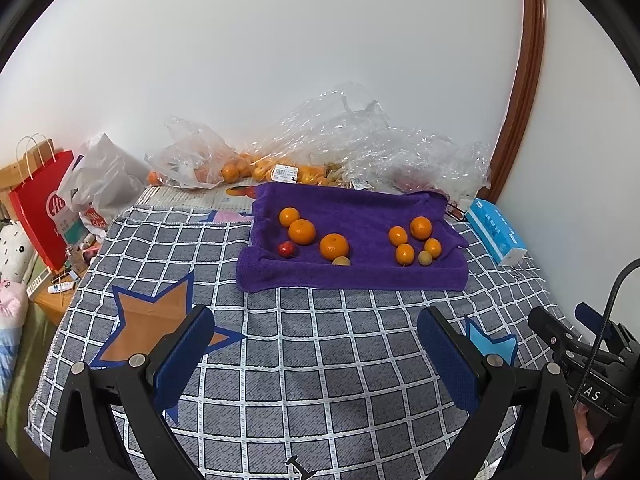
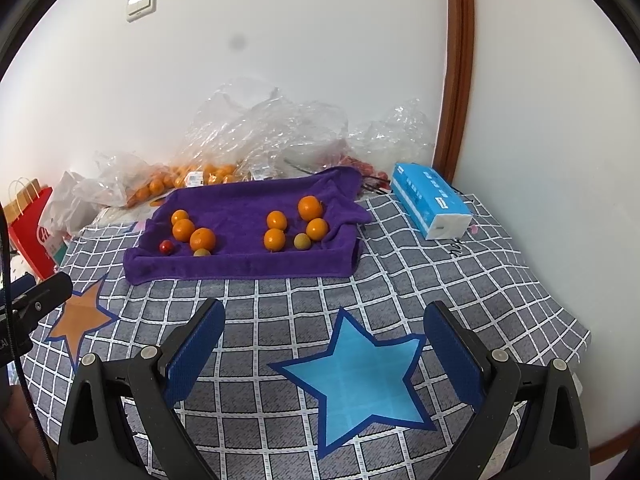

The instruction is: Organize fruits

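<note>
A purple towel [image 1: 360, 204] [image 2: 240, 200] lies on the checked cloth, well ahead of both grippers. On its left part sit three oranges [image 1: 302, 231] [image 2: 183, 230], a small red fruit [image 1: 286, 249] [image 2: 165, 246] and a small yellowish fruit [image 1: 341, 261] [image 2: 202, 253]. On its right part sit several oranges [image 1: 421, 227] [image 2: 310, 207] and another yellowish fruit [image 1: 425, 258] [image 2: 302, 241]. My left gripper [image 1: 316, 332] is open and empty over the cloth. My right gripper [image 2: 326, 326] is open and empty above a blue star patch [image 2: 356, 380].
Clear plastic bags with more oranges [image 1: 232, 170] [image 2: 192, 174] lie along the wall behind the towel. A blue tissue pack [image 1: 496, 230] [image 2: 430, 204] lies at the right. A red paper bag [image 1: 40, 208] stands at the left. An orange star patch [image 1: 154, 316] marks the cloth.
</note>
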`<state>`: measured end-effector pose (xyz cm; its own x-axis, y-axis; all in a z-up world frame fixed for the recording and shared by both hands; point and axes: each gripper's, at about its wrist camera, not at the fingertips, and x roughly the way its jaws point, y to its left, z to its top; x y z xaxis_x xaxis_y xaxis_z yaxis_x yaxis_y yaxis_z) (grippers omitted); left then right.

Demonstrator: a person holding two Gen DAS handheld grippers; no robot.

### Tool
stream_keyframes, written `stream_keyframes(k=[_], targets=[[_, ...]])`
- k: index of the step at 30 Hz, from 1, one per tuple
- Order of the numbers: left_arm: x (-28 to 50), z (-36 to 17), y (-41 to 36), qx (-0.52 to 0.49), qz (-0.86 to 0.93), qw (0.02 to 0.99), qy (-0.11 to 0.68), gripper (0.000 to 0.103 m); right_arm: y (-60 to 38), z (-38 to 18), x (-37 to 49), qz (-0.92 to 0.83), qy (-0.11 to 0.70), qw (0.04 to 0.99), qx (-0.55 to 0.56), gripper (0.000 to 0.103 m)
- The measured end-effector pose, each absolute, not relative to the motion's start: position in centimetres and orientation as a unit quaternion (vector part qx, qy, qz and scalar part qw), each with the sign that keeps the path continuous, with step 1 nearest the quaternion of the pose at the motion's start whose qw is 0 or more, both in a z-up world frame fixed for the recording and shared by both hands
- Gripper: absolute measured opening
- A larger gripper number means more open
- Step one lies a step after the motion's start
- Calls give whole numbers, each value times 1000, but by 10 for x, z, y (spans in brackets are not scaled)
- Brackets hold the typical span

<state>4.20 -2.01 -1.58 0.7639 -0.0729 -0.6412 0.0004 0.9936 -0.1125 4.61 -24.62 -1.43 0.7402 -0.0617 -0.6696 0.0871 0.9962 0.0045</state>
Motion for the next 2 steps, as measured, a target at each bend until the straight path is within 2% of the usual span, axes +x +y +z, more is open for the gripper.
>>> stream_keyframes(k=[2], targets=[[43,-16,-20,-49,-18,938,342,102,-245,-14,47,-39,357,933,17,99]])
